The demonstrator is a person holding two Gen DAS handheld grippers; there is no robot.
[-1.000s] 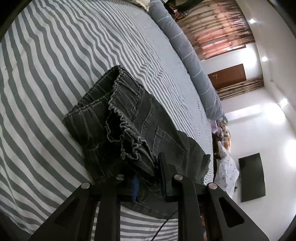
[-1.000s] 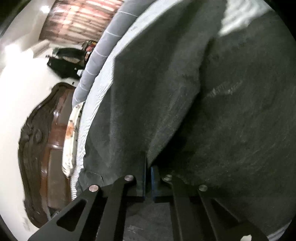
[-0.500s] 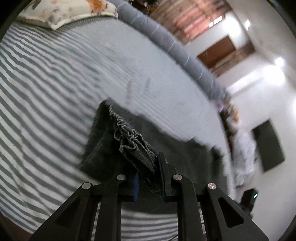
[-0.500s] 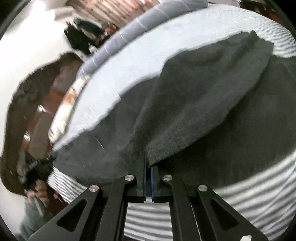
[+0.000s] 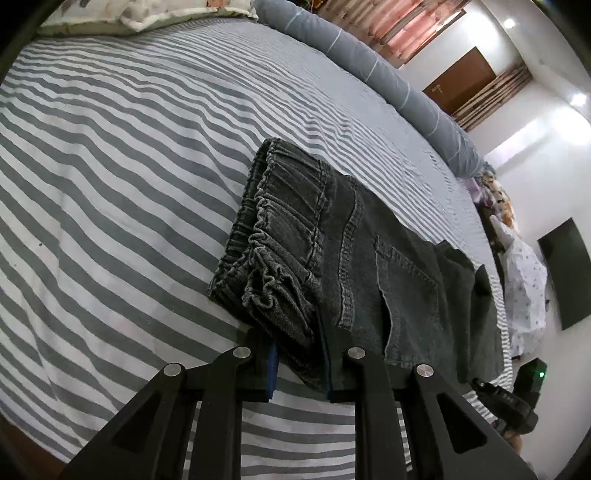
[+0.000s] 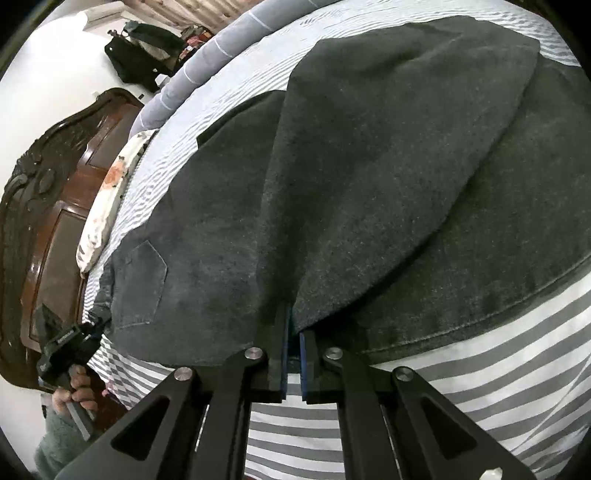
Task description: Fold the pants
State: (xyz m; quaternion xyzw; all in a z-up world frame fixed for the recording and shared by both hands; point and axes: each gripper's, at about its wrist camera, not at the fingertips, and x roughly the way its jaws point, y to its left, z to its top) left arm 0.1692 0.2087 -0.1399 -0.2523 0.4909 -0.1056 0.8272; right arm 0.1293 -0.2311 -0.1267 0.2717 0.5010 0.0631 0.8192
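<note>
Dark grey denim pants [image 5: 388, 266] lie on the striped bedsheet [image 5: 129, 192], folded over with a back pocket facing up. My left gripper [image 5: 299, 354] is shut on the bunched elastic waistband [image 5: 280, 258] at its near corner. In the right wrist view a folded layer of the pants [image 6: 369, 166] lies across the rest of the garment. There my right gripper [image 6: 293, 332] is shut on the near edge of that layer, low over the sheet. The left gripper [image 6: 70, 343] shows at that view's far left, held by a hand [image 6: 79, 387].
A long grey bolster [image 5: 369, 62] runs along the far side of the bed. A floral pillow [image 5: 147, 11] lies against the dark wooden headboard [image 6: 44, 206]. Striped sheet [image 6: 480, 369] stretches bare in front of both grippers. A brown door [image 5: 461, 85] stands beyond.
Both hands have rolled and shifted with the cloth still gripped. The waistband has gone from loosely heaped to flatter on the sheet. The folded layer has come down over the rest of the pants.
</note>
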